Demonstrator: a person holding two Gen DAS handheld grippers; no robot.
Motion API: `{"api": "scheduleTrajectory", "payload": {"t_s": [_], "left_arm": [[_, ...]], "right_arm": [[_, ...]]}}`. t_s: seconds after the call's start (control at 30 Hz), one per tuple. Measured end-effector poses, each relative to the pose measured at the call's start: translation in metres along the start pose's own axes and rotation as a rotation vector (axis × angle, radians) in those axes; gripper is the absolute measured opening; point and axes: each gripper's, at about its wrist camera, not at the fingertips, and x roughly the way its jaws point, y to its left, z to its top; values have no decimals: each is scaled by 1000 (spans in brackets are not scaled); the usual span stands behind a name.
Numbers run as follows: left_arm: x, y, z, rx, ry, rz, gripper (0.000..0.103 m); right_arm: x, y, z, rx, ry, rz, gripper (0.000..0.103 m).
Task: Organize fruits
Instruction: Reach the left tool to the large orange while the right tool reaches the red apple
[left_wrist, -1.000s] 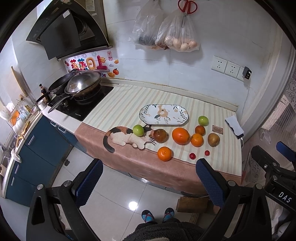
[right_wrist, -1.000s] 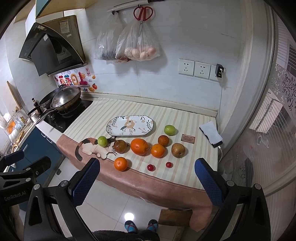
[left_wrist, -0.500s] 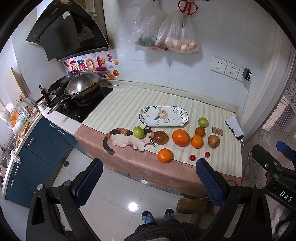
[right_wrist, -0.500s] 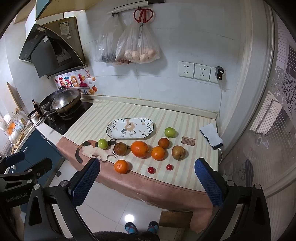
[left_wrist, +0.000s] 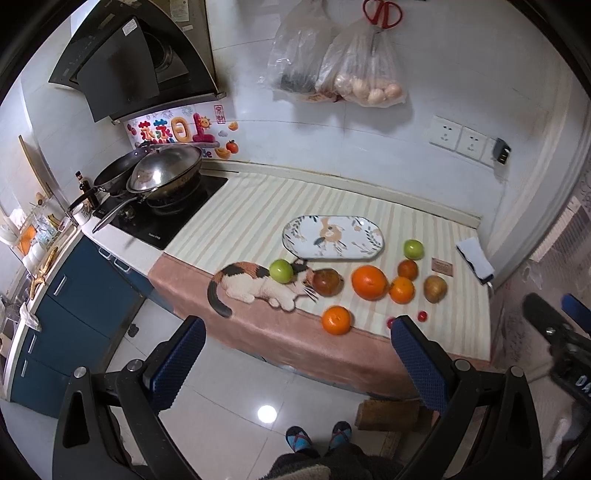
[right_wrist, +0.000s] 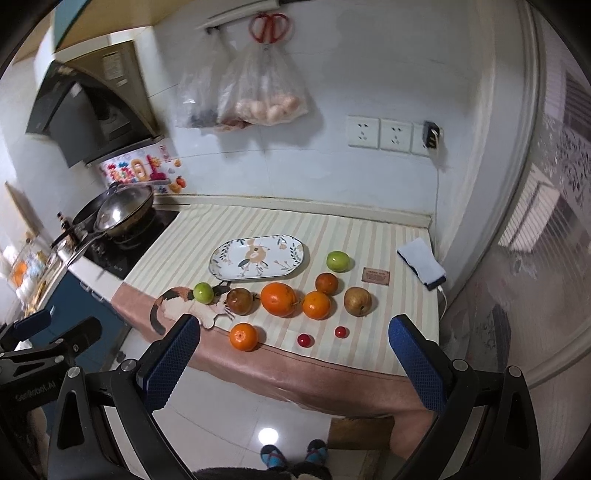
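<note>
An oval floral plate (left_wrist: 332, 237) (right_wrist: 258, 257) lies bare on the striped counter cloth. In front of it lie two green apples (left_wrist: 281, 270) (right_wrist: 337, 261), a big orange (left_wrist: 369, 282) (right_wrist: 279, 298), smaller oranges (left_wrist: 336, 319) (right_wrist: 243, 336), brownish fruits (left_wrist: 327, 281) (right_wrist: 357, 301) and two cherry tomatoes (right_wrist: 305, 339). My left gripper (left_wrist: 295, 350) is open and empty, held back from the counter over the floor. My right gripper (right_wrist: 295, 350) is open and empty, nearer the counter's front edge.
A wok with lid (left_wrist: 162, 177) sits on the hob at the left. A folded cloth (right_wrist: 421, 263) and a small brown card (right_wrist: 376, 275) lie at the right. Bags (left_wrist: 354, 74) and scissors hang on the wall. A wooden stool (right_wrist: 358, 430) stands below the counter.
The right gripper has moved closer to the counter, so the fruits look larger. The left gripper has barely shifted. Both stay open.
</note>
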Motion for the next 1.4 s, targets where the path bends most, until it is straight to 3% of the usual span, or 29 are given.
{"api": "scheduleTrajectory", "payload": {"t_s": [0.27, 0.47, 0.67, 0.93, 1.13, 1.2, 1.23, 1.4], "left_arm": [[90, 2, 15, 51, 94, 5, 103], [192, -27, 33, 112, 327, -90, 102], [274, -77, 48, 183, 454, -114, 101], [369, -147, 49, 326, 617, -147, 101], [412, -166, 35, 377, 728, -162, 101], [419, -168, 31, 370, 748, -176, 93], [421, -169, 30, 359, 752, -190, 88], [416, -165, 32, 316, 697, -188, 87]], "right_arm": [[71, -32, -4, 128, 36, -85, 103], [159, -62, -12, 204, 169, -108, 103], [263, -103, -17, 291, 315, -89, 103], [356, -129, -12, 314, 454, -70, 103], [398, -146, -10, 332, 516, -58, 103], [411, -152, -8, 349, 543, -44, 103], [416, -154, -9, 360, 555, -34, 103], [443, -163, -14, 412, 625, 3, 97]]}}
